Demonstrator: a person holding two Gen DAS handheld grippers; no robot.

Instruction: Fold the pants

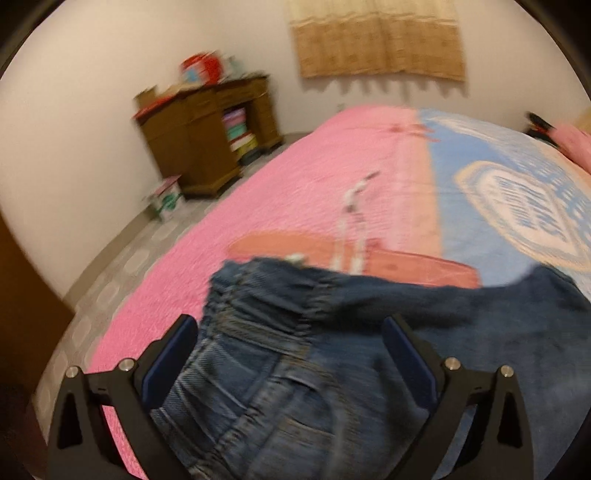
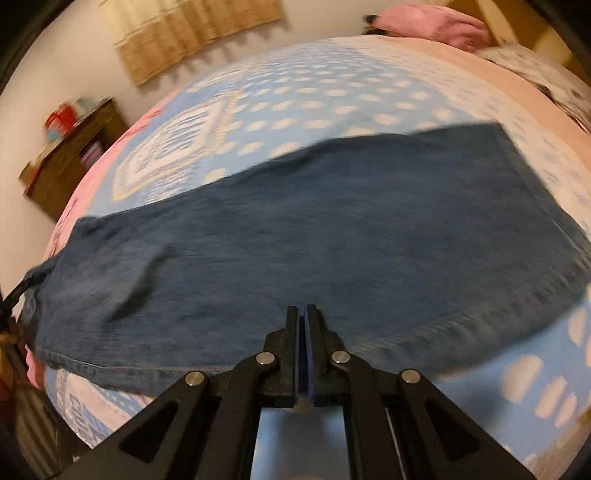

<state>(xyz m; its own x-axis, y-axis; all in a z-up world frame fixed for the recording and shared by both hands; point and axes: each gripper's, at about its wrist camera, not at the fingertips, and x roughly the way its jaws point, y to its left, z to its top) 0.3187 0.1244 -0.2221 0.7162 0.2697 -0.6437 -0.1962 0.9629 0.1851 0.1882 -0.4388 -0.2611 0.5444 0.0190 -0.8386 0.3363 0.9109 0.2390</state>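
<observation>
The bed (image 2: 369, 92) gives wide room: beyond the pants (image 2: 295, 229) its blue, dotted quilt runs bare to the far edge, and on the left wrist view the pink half of the cover (image 1: 295, 177) stretches to the bed's side, with tiled floor (image 1: 110, 280) and a brown wooden cabinet (image 1: 207, 136) past it. A pink pillow (image 2: 436, 22) sits at the far corner.

The pants lie flat across the bed, 1 long dark denim panel with a stitched hem along the near edge. The right gripper (image 2: 305, 310) has its 2 fingers pressed together at that near edge; whether cloth is pinched between them cannot be told. The left gripper (image 1: 291, 332) stands spread wide, its blue-padded fingers (image 1: 173, 354) on either side of the gathered elastic waistband (image 1: 266, 295), not touching it. A salmon-coloured garment with a white drawstring (image 1: 406, 266) lies just behind the waistband. Both views are motion-blurred.
</observation>
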